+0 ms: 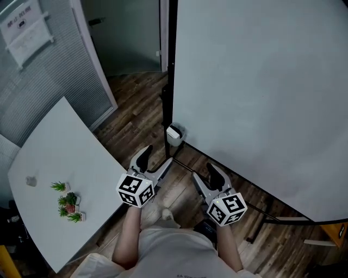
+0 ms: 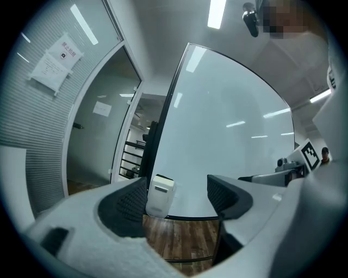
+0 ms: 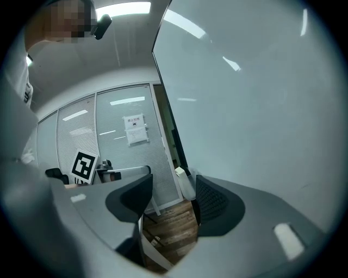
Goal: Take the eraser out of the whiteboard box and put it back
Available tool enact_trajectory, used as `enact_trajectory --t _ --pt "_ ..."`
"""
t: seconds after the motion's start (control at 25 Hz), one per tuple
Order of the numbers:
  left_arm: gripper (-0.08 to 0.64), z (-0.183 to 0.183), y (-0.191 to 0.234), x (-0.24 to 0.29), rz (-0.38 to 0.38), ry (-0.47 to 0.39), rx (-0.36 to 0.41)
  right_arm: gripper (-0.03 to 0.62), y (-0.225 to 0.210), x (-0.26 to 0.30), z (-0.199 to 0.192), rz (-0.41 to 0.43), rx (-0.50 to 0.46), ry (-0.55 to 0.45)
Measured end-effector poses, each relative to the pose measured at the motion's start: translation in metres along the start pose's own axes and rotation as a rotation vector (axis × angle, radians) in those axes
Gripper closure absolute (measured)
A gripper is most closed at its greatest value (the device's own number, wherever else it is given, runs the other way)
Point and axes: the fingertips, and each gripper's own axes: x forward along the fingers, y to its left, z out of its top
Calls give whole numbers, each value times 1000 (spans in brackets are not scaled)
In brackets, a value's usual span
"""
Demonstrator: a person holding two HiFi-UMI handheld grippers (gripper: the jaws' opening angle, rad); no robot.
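whiteboard box [image 1: 174,134] fixed at whiteboard [image 1: 261,98] corner, contents unseen
left gripper [image 1: 155,162] and right gripper [image 1: 205,176] are held near, jaws apart, empty

This looks like an office meeting room. A large whiteboard [image 1: 261,92] stands on a wood-patterned floor [image 1: 136,103], with a whiteboard box [image 1: 174,134] at its lower edge. Beside it is a white table [image 1: 60,146] carrying small potted plants [image 1: 69,202]. A glazed partition with blinds [image 1: 32,81] bears a posted notice [image 1: 24,24], and strip lights [image 2: 216,12] run along the ceiling.
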Motion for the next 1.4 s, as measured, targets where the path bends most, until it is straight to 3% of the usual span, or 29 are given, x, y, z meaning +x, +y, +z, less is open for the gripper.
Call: enact_trajectory --t 0.44,1.4 --pt "225 -2 10 30 -40 24 12 337 -12 18 -2 -32 6 14" --pt "228 -5 27 72 -36 58 54 336 -31 55 1 12 -3 36"
